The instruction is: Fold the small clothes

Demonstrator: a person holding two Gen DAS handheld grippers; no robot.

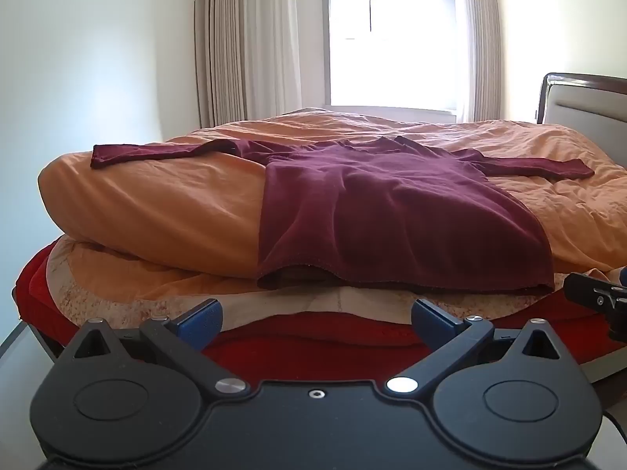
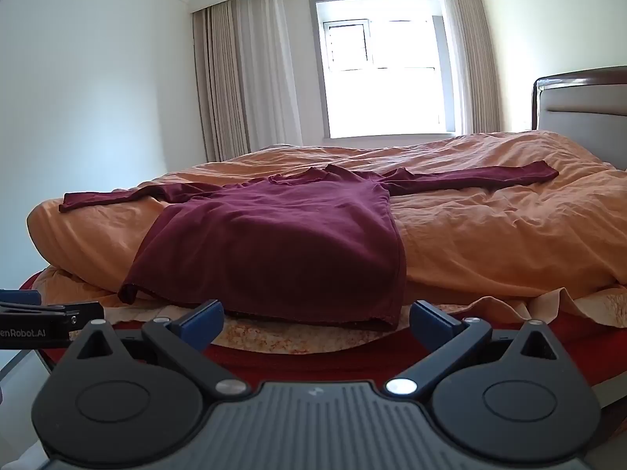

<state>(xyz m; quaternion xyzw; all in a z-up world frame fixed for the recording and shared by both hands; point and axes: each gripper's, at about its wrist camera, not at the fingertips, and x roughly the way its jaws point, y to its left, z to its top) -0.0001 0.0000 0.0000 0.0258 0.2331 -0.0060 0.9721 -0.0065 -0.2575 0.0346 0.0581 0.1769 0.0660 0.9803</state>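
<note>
A dark red long-sleeved shirt (image 1: 376, 203) (image 2: 274, 243) lies spread flat on the orange duvet, both sleeves stretched out sideways, its hem hanging over the near edge of the bed. My left gripper (image 1: 315, 319) stands open just short of the hem, nothing between its blue pads. My right gripper (image 2: 315, 319) is open too, in front of the hem's right corner, empty. In the left wrist view the right gripper (image 1: 599, 297) shows at the right edge. At the left edge of the right wrist view I see the left gripper (image 2: 47, 321).
The orange duvet (image 1: 149, 203) (image 2: 490, 235) covers the bed, over a patterned cover and a red blanket (image 1: 313, 348). A padded headboard (image 2: 580, 98) stands at the right. Curtains and a bright window (image 1: 388, 43) are behind. A white wall is on the left.
</note>
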